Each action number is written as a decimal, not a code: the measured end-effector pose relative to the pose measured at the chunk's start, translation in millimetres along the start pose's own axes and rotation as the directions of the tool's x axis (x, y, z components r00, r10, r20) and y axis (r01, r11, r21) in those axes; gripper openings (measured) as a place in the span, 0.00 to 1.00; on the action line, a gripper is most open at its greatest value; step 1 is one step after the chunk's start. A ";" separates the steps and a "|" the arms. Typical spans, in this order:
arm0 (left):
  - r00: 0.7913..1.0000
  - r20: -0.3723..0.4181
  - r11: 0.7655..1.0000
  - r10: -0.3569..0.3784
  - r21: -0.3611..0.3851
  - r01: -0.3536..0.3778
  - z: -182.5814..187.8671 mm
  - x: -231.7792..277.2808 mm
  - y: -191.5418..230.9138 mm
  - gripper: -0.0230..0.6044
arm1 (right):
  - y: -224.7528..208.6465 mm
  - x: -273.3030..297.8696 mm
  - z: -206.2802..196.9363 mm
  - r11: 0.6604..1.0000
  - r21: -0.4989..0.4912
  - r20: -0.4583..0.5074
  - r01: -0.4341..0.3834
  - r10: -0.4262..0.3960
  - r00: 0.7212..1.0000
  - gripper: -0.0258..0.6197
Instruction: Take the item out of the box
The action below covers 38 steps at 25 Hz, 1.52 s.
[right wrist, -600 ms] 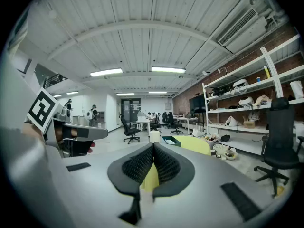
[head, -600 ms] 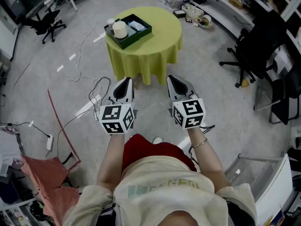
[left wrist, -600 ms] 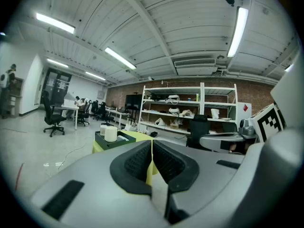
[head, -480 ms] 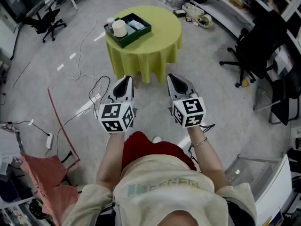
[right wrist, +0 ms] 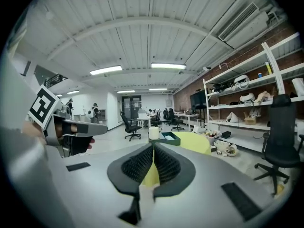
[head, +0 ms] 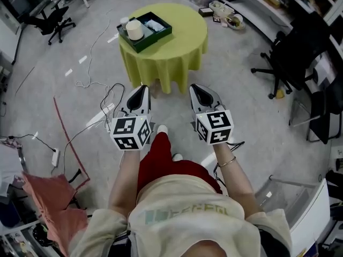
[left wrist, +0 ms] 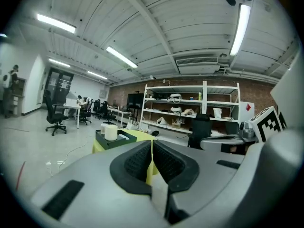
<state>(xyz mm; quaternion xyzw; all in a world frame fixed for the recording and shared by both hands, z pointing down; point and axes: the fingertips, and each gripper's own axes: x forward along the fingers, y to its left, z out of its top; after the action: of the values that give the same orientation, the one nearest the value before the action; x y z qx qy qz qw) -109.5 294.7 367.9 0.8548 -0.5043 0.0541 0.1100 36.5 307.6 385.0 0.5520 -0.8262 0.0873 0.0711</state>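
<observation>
A round table [head: 182, 42] draped in yellow-green cloth stands on the grey floor [head: 257, 127]. Loose cables [head: 107, 101] trail across the floor to its left, near a white power strip [head: 56, 158]. One black office chair [head: 292, 58] sits off to the right, another [head: 51, 23] far left. Salmon cloth [head: 48, 197] lies crumpled at lower left.
</observation>
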 end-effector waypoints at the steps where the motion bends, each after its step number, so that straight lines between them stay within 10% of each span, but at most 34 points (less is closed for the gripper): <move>1: 1.000 0.001 1.000 0.000 0.000 0.000 0.8 3.7 1.4 0.08 | -2.8 2.3 0.3 1.000 0.004 0.001 0.002 -0.002 1.000 0.10; 38: 0.997 -0.070 0.999 0.009 -0.045 -0.012 16.0 219.0 142.3 0.08 | -83.4 243.5 32.4 0.999 0.038 -0.047 0.020 -0.018 0.999 0.10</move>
<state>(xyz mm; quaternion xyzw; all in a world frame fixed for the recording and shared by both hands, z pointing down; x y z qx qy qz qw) -127.9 38.2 416.0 0.8470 -0.5057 0.0731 0.1469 20.3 50.0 410.9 0.5589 -0.8172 0.1155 0.0804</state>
